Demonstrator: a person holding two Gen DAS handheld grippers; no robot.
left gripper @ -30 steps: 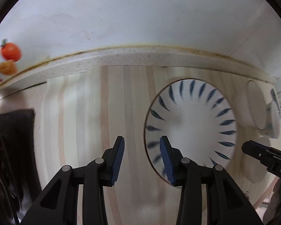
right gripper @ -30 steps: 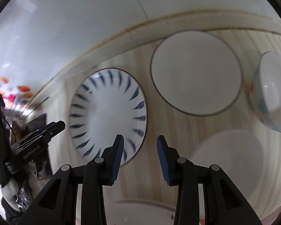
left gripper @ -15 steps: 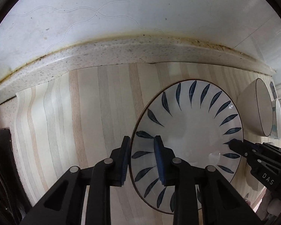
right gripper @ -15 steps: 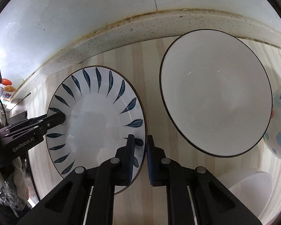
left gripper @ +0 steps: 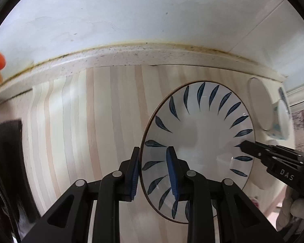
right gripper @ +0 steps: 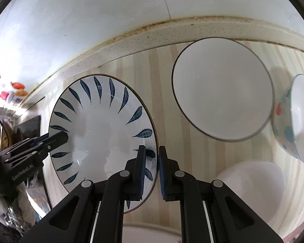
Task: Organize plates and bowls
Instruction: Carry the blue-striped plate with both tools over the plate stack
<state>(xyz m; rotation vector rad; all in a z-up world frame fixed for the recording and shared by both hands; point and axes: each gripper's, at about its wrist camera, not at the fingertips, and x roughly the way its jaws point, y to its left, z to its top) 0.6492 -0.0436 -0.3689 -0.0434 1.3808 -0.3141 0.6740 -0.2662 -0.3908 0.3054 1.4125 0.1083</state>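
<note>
1. The left tongs (left gripper: 153, 171) are closed down on the left rim of the leaf-pattern plate (left gripper: 200, 141), one blue pad under the edge and the other on the plate's upper face.
2. The right tongs (right gripper: 152, 162) clamp the opposite rim of the same plate (right gripper: 99, 133), the pads narrowly apart with the plate's brown edge between them.
3. The plate is thus gripped from both sides; whether it rests on the table (left gripper: 103, 121) or is lifted just clear of it cannot be told.
4. In the left wrist view the right tongs (left gripper: 243, 144) reach in from the right, their tips on the plate's far edge, with a gloved hand (left gripper: 293, 212) behind them at the frame's edge.
5. In the right wrist view the left tongs (right gripper: 63, 136) come in from the left (a pale gloved hand (right gripper: 22, 190) shows below them).
6. Close to the right of the right tongs lies a plain white dish (right gripper: 253, 190), and another white rim (right gripper: 152, 230) shows just beneath them.
7. Beyond and right of the right tongs sits a white bowl with a dark rim (right gripper: 223, 89), near the back of the table (right gripper: 164, 75).
8. Right of that bowl, touching or nearly so, is a spotted bowl (right gripper: 287, 129) with blue and orange dots.
9. Farthest off, a speckled stone ledge (left gripper: 131, 54) meets the white wall (left gripper: 152, 10).
</note>
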